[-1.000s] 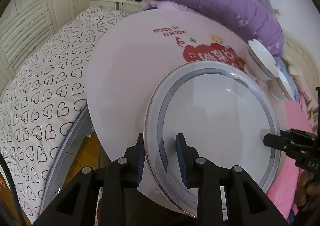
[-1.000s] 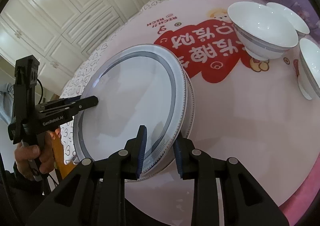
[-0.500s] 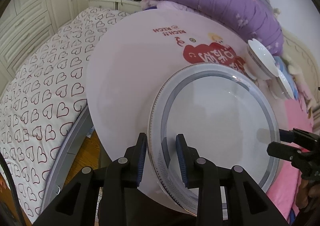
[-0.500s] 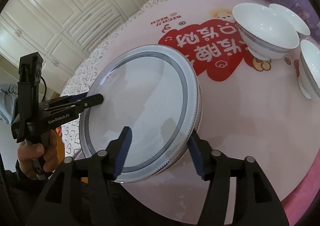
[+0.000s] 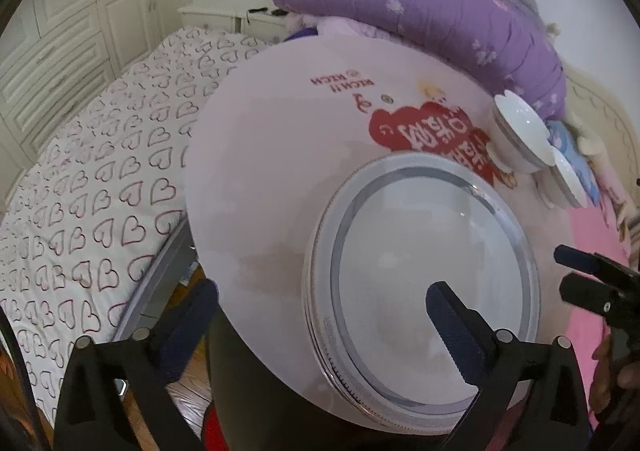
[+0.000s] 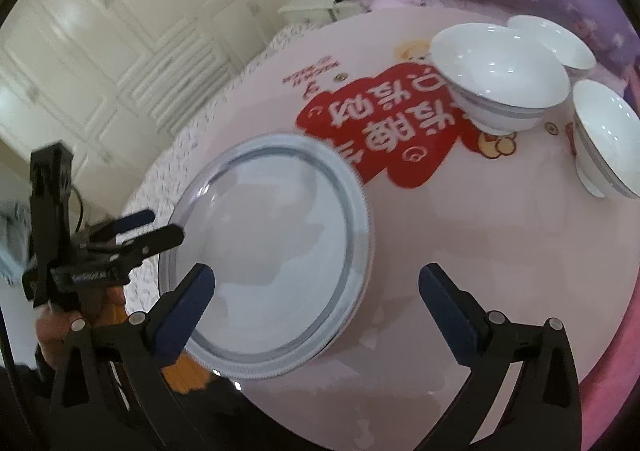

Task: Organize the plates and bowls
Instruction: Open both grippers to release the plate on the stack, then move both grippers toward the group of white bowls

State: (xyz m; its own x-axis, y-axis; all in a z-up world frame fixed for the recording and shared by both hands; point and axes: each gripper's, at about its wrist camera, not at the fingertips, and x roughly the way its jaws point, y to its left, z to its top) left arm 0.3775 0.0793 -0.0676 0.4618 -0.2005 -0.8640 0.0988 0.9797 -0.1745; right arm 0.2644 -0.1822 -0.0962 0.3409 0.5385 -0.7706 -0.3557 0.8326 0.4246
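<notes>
Plates (image 5: 424, 283): stacked near the table (image 5: 280, 171) edge; hard, slippery, breakable.
Hold: by the rim.
Left gripper (image 5: 320, 303): just opened wide, empty.
Right gripper (image 6: 316, 287): just opened wide, empty.

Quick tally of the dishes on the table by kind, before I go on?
Plates: at least 2, in one stack; its edge shows more than one rim, the exact number is unclear.
Bowls: 3, the big one, one behind it, one at the right edge.
Total: at least 5 dishes.
</notes>
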